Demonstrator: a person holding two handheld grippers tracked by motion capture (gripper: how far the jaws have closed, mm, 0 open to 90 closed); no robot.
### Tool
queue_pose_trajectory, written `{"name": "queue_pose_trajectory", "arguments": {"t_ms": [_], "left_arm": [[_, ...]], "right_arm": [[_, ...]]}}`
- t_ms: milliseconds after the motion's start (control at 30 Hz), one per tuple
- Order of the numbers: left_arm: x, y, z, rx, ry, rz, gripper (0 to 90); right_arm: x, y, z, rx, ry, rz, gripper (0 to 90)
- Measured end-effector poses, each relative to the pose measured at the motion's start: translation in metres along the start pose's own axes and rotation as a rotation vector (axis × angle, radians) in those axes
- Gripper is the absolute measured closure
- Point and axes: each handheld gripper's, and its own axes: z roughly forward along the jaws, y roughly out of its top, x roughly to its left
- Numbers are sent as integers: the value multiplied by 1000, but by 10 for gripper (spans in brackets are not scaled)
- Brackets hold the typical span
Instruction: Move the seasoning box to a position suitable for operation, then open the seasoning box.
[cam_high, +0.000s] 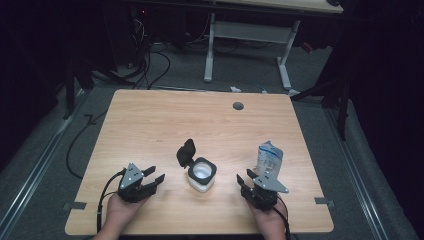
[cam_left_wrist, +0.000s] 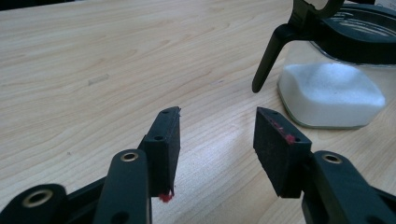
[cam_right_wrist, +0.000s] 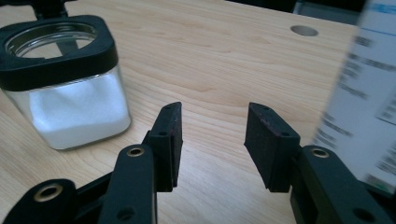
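Note:
A square glass jar (cam_high: 202, 173) with a black collar holds white powder and stands at the middle of the wooden table (cam_high: 150, 120). Its black flip lid (cam_high: 186, 152) is swung up and back on the left. A white and blue pouch (cam_high: 269, 158) stands upright to the jar's right. My left gripper (cam_high: 154, 174) rests open to the left of the jar, nothing between its jaws; in the left gripper view (cam_left_wrist: 217, 114) the jar (cam_left_wrist: 331, 93) is ahead at right. My right gripper (cam_high: 246, 176) is open just in front of the pouch (cam_right_wrist: 364, 93), with the jar (cam_right_wrist: 70, 107) to its left.
A round grey cable hole (cam_high: 238, 105) sits near the table's far edge. Beyond the table stand a white desk frame (cam_high: 247, 35) and cables on the grey floor. Dark surroundings flank both sides.

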Motion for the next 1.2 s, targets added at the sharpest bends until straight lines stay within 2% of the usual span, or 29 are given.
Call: {"name": "queue_pose_trajectory", "arguments": {"t_ms": [167,267,433,500,633,667,733,867,967,1200], "left_arm": [[1,2,1,-7,20,-21,543],[1,5,3,-5,32,-24,568],[2,11,4,-3,44,-46,600],[1,14,2,-6,58,-51,615],[-3,18,1,-21,59,-69,652],[-3,19,2,-15,59,-73,668],[-6,20,3,-11,58,-72,682],[-13,22,6,-16,49,-58,700],[-16,26,9,-18,42,-44,698],[-18,35,14,-25,34,-48,702]], "right_arm": [[6,8,14,4,26,-21,572],[5,13,24,15,50,-4,568],[3,11,37,52,62,-16,584],[3,10,38,54,68,-17,602],[3,9,36,62,87,-18,656],[4,7,36,63,100,-3,656],[6,4,34,70,108,-4,656],[12,3,33,75,112,-47,626],[13,3,33,72,117,-46,615],[14,0,35,84,110,-50,606]]}}
